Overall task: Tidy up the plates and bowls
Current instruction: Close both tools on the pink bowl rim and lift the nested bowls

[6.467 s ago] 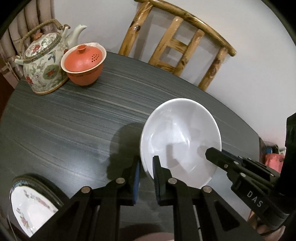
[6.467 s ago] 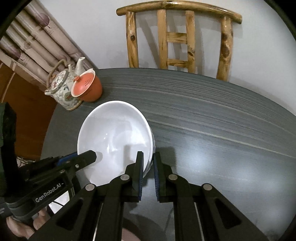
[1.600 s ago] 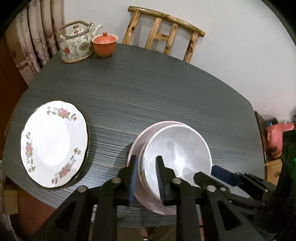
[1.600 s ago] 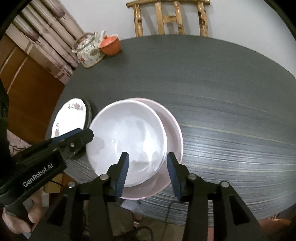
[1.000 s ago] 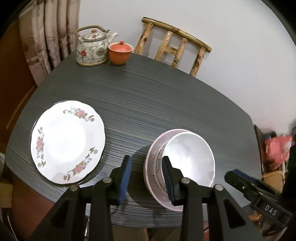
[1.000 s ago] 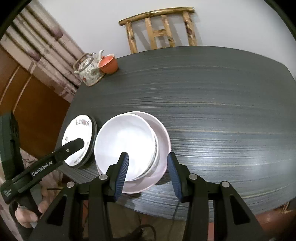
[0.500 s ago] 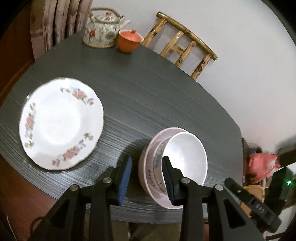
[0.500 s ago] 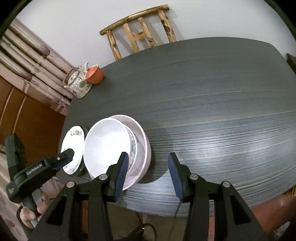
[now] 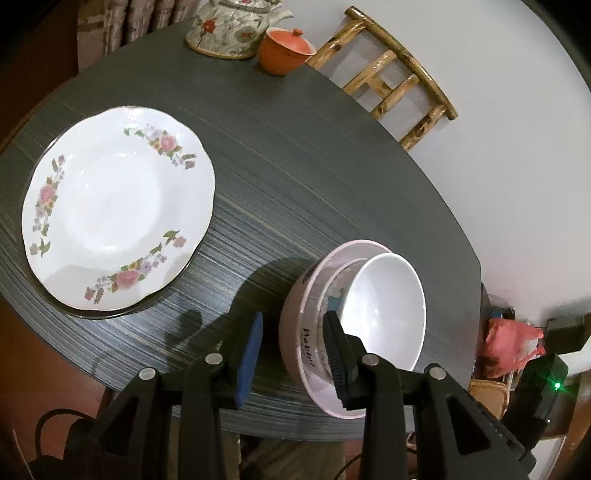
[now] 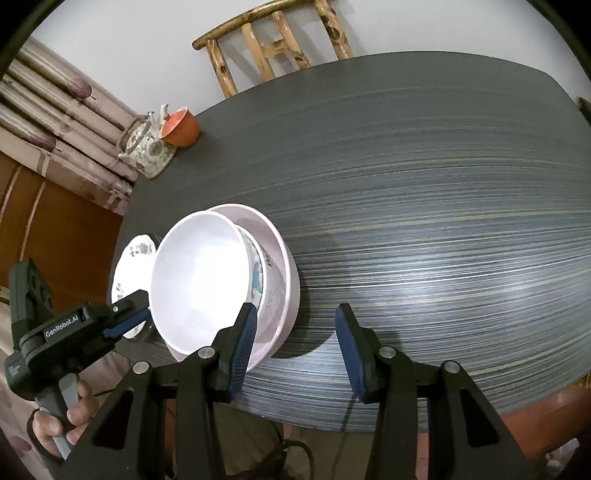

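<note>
- Far left, the floral plate (image 9: 114, 218) lies flat on the dark table (image 9: 295, 155), near the front edge.
- Left tool (image 9: 291, 354) hangs above that edge, fingers spread and released, nothing between them; its right finger (image 9: 334, 343) overlaps the bowls in view.
- Next, the white bowl (image 9: 384, 310) sits nested inside the pink bowl (image 9: 295, 332), the stack well apart from the plate.
- Right tool (image 10: 295, 332) is spread wide and empty, its left finger (image 10: 243, 332) just beside the pink bowl's rim, the other over bare table.
- At the back, a teapot (image 9: 236, 29) and orange lidded cup (image 9: 284, 51) stand touching, the wooden chair (image 9: 399, 77) beyond.
</note>
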A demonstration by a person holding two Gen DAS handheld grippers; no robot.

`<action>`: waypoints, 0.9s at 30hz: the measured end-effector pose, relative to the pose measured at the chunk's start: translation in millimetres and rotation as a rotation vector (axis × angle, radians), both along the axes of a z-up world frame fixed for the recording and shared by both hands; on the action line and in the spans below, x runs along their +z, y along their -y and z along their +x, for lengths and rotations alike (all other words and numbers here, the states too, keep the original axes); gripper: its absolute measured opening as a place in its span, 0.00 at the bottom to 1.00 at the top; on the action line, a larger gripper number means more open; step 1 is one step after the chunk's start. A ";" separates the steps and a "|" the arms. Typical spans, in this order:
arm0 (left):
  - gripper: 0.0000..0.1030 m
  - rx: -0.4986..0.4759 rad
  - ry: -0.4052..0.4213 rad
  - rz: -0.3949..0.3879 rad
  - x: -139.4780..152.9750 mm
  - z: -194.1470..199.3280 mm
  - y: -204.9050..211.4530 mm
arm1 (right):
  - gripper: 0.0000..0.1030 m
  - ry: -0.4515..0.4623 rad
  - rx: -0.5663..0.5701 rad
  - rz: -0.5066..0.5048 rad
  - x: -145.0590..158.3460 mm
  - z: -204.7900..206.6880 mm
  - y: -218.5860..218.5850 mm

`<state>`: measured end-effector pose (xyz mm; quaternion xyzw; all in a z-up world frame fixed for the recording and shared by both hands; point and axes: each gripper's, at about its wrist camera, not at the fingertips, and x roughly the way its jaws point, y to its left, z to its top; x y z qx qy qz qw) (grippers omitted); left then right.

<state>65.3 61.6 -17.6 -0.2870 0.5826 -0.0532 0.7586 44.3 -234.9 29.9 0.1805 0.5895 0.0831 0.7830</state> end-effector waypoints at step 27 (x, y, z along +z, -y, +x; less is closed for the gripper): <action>0.33 -0.040 -0.061 0.110 -32.0 18.5 18.7 | 0.41 -0.059 0.044 -0.103 -30.3 14.3 -18.8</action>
